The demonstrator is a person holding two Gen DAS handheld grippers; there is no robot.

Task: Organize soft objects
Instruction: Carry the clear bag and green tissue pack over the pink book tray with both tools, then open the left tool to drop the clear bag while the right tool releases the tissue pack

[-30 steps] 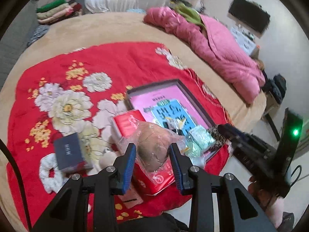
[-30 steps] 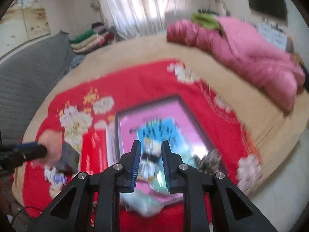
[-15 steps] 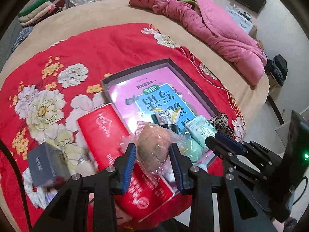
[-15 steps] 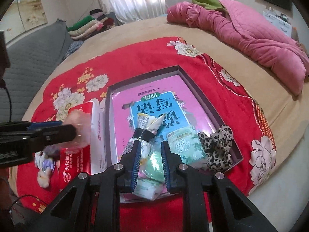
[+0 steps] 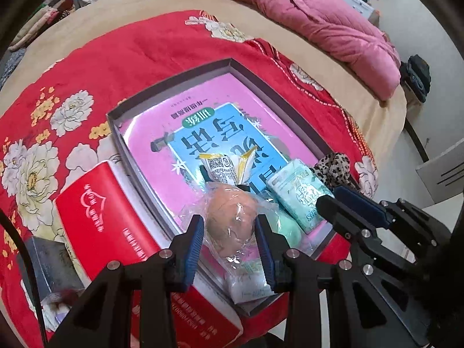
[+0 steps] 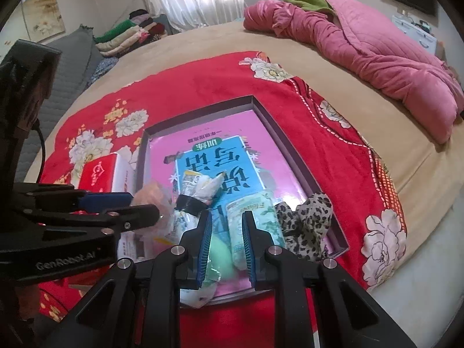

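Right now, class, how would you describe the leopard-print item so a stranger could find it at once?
Find the red floral blanket on the bed, then the shallow grey tray lying on it. In the tray's near right corner, beside the pale green tissue pack, sits the leopard-print item. It is the only spotted, dark fabric piece there; its neighbours are plastic-wrapped.

Both wrist cameras look steeply down, close, sharing the tray (image 5: 293, 98).
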